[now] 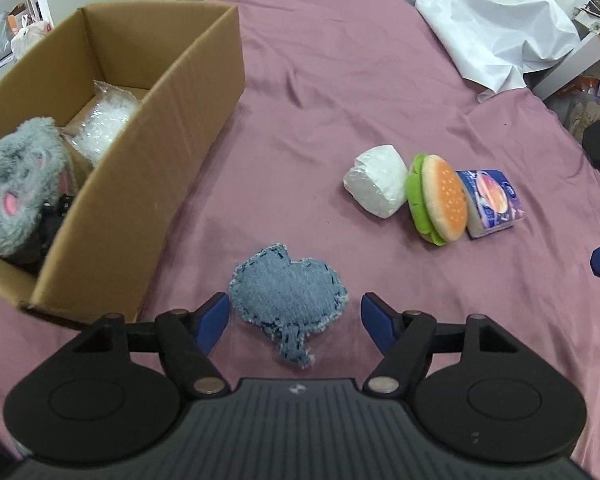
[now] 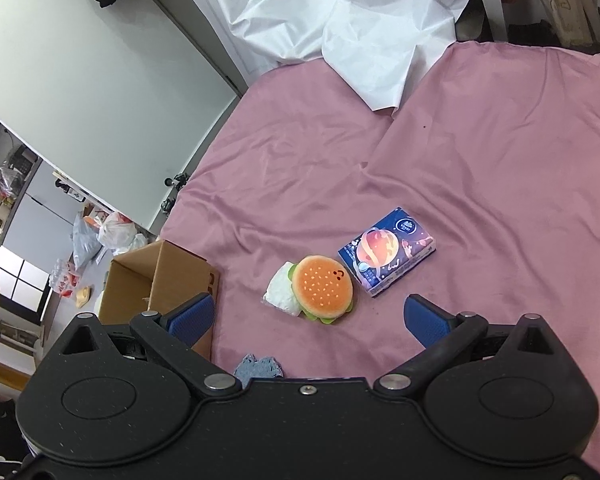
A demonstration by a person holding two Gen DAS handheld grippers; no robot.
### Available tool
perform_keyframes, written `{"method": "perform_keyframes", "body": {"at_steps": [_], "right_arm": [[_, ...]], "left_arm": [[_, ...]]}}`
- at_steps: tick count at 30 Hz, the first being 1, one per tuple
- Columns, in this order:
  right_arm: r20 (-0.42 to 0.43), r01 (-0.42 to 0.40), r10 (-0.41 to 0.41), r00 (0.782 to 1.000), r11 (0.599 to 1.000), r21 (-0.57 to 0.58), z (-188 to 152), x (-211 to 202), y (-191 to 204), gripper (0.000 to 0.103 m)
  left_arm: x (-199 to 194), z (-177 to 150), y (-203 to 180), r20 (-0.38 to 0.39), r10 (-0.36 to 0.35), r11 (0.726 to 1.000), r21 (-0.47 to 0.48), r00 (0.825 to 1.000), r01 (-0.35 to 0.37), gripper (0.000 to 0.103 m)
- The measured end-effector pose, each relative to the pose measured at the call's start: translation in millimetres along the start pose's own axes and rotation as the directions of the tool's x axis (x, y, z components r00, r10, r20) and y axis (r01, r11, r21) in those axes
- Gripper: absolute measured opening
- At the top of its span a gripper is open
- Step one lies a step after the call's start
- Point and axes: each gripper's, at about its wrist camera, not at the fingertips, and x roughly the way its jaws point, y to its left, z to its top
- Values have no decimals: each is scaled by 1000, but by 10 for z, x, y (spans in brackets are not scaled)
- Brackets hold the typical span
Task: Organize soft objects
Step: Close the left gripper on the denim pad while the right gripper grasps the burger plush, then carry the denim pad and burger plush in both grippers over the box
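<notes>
Left wrist view: your left gripper (image 1: pixel 295 320) straddles the denim plush (image 1: pixel 288 300) on the pink cloth (image 1: pixel 340 100), fingers apart and not pressing it; cardboard box (image 1: pixel 140 184) just left; your right gripper (image 2: pixel 308 316) spread wide, holding nothing, burger plush (image 2: pixel 322 288) ahead beside the tissue pack (image 2: pixel 388 250).

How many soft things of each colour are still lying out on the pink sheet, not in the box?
Blue denim: 1, the denim plush
White: 1, the white bundle
Orange and green: 1, the burger plush
Dark blue: 1, the tissue pack
Total: 4
</notes>
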Motion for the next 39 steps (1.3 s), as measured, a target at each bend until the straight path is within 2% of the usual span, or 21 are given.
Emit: {"method": "perform_keyframes", "body": {"at_steps": [1,3,5,9,15,25,31,34,36,39], "right_arm": [[-3,-2,2,1000,1000,3,2,32,-2,102],[-9,1,-1,1000,1000,13,3,96,-8,102],[-17,8,-7,1000,1000,27,4,179,-21,101],[-43,11,-9,999,999,46,13,329,-23,92],[-60,11,-5,998,995,104,20,530,-48,84],[-81,53,-39,996,983,178,-7,791,-92,81],[-110,74,-52,993,976,205,-15,952,-119,78],[-120,84,-60,991,976,202,-30,1013,-95,70],[-114,80,-58,992,977,199,-15,1019,-90,50],[-115,83,-62,991,978,191,-2,1001,-94,45]], "left_arm": [[39,9,-2,-3,3,1000,-1,1000,-3,69],[104,29,19,-12,8,1000,-19,1000,-8,56],[121,44,44,-3,19,999,-37,1000,-19,51],[85,104,57,11,1,999,-49,1000,0,43],[-42,278,86,50,-37,997,-66,998,40,43],[-158,500,93,61,-96,994,-54,994,99,43],[-171,587,116,62,-109,993,-29,992,111,43],[-158,615,148,57,-109,993,-34,992,111,43],[-169,634,159,56,-113,993,-40,992,115,43],[-240,636,177,67,-116,992,-40,991,119,43]]}}
